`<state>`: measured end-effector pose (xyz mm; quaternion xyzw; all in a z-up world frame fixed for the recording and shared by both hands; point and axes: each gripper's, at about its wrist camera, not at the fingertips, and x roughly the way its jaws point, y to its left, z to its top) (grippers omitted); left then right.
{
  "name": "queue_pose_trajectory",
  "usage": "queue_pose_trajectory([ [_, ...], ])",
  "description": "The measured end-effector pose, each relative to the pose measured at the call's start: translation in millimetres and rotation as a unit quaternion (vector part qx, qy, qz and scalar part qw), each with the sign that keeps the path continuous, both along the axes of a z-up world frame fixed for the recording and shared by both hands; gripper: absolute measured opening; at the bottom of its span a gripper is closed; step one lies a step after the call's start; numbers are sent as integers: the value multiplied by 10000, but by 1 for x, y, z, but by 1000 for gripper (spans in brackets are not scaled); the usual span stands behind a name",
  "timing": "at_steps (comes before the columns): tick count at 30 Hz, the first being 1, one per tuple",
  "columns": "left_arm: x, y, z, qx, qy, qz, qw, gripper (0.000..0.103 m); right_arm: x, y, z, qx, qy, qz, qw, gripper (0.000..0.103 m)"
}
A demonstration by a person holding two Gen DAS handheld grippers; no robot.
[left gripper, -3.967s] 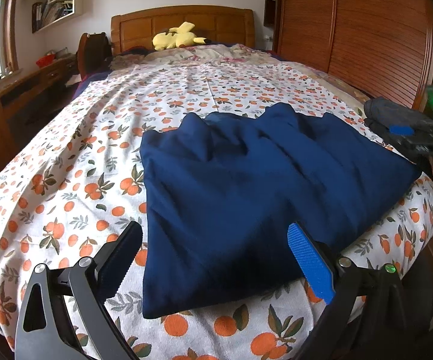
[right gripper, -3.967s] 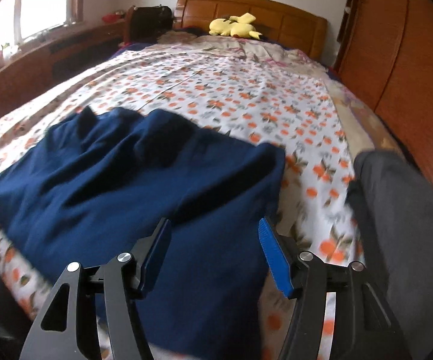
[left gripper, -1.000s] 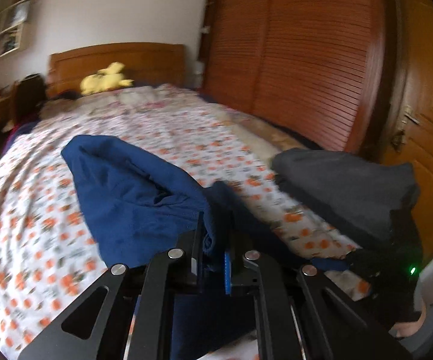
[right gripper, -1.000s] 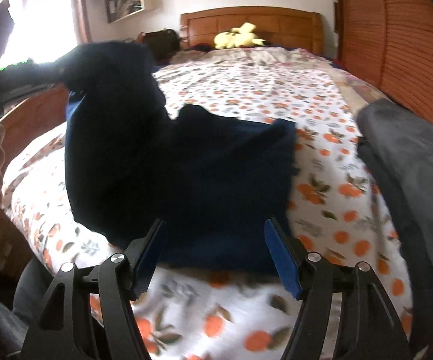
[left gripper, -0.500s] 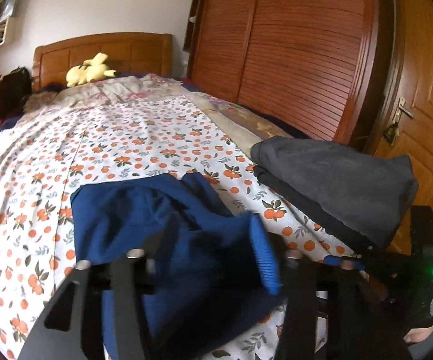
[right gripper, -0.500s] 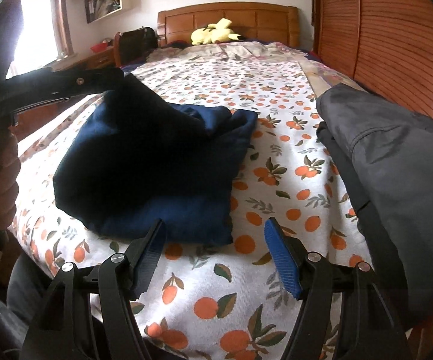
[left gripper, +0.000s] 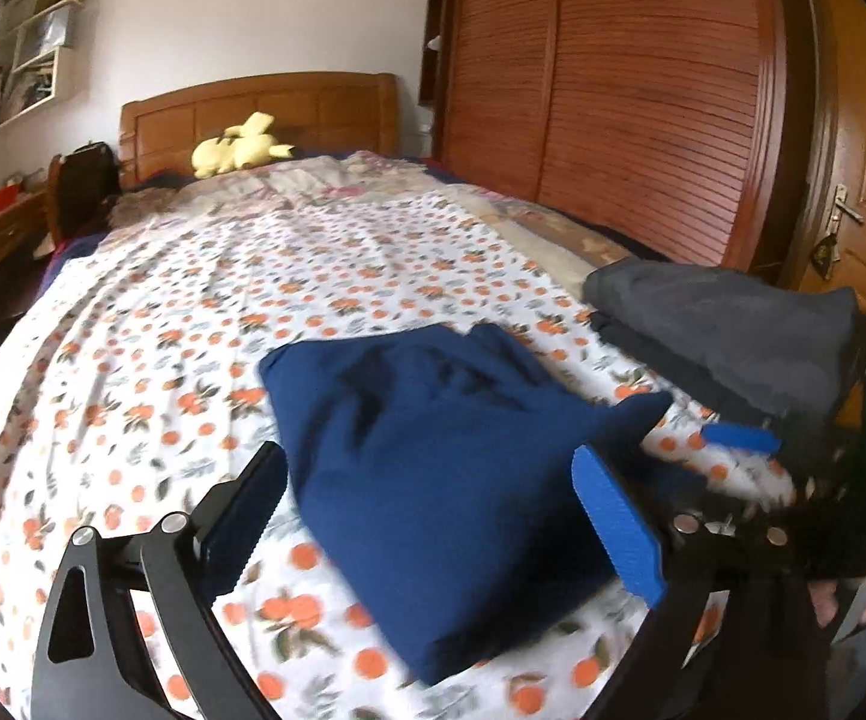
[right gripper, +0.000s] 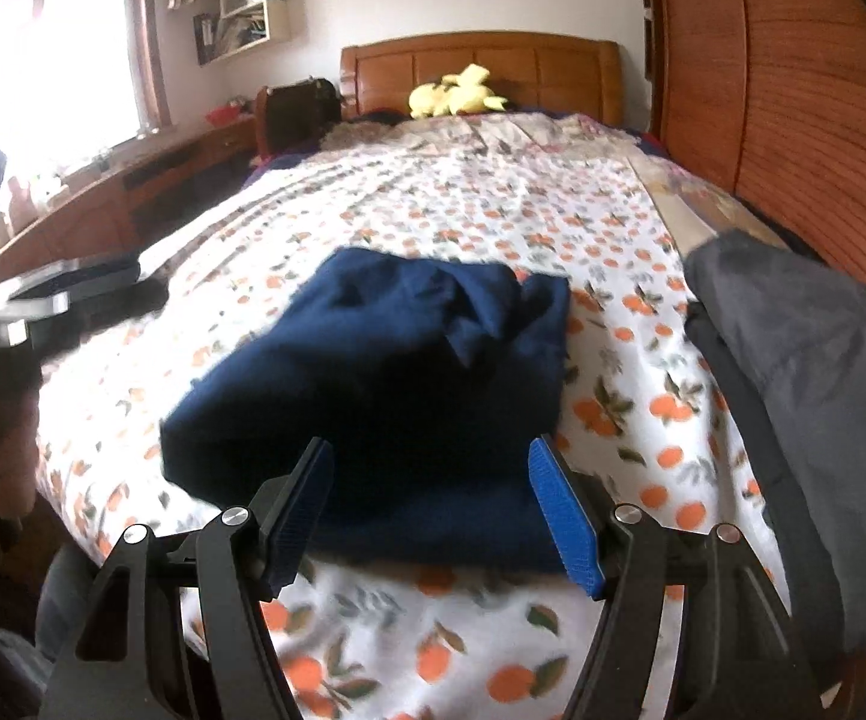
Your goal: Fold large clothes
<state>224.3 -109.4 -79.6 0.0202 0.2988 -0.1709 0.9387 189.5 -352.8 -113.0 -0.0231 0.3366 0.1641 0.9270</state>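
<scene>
Left wrist view first: the left gripper [left gripper: 433,516] is spread wide with nothing between its jaws, hovering just over the near edge of the navy blue folded garment [left gripper: 439,468]. That garment sits in a rumpled, roughly square bundle on the bed with the white orange-print sheet [left gripper: 192,324], down near the foot end. One corner of the fabric pokes out to the right toward the other gripper, whose blue pad shows at the right edge of this view.

Right next to the navy piece, on the right side of the bed, there's a dark grey folded garment pile [left gripper: 727,324], close by but not touching as far as I can see.

Right wrist view: the right gripper [right gripper: 433,510] is also released, jaws apart, blue pads on either side of the near edge of the navy bundle without pinching it. Top layer of the bundle looks bunched and wrinkly toward the far side.

Background stuff: a yellow plush toy [right gripper: 457,97] lies up by the wooden headboard [right gripper: 481,69], a slatted wooden wardrobe [left gripper: 625,102] runs along the right wall, and a long wooden desk [right gripper: 102,204] sits under the bright window on the left. Both views are a bit motion-blurred.
</scene>
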Motion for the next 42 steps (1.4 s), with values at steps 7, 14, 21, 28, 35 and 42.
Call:
queue_pose_trajectory([
  [7, -12, 52, -14, 173, 55, 220, 9996, 99, 15, 23, 13, 127, -50, -69, 9999, 68],
  [14, -27, 97, -28, 135, 135, 419, 9989, 99, 35, 30, 10, 75, -15, -443, 9990, 68],
  [21, -40, 129, -44, 62, 279, 541, 9981, 99, 55, 26, -9, 416, 318, -809, 9953, 82],
  [28, -47, 142, -56, 17, 346, 568, 9978, 99, 62, 21, -21, 785, 745, -955, 9895, 82],
  [35, -56, 146, -58, -68, 350, 536, 9979, 99, 58, 32, -19, 875, 896, -715, 9895, 50],
  [42, -70, 144, -50, -65, 238, 504, 9984, 99, 51, 44, 6, 590, 506, -379, 9963, 19],
])
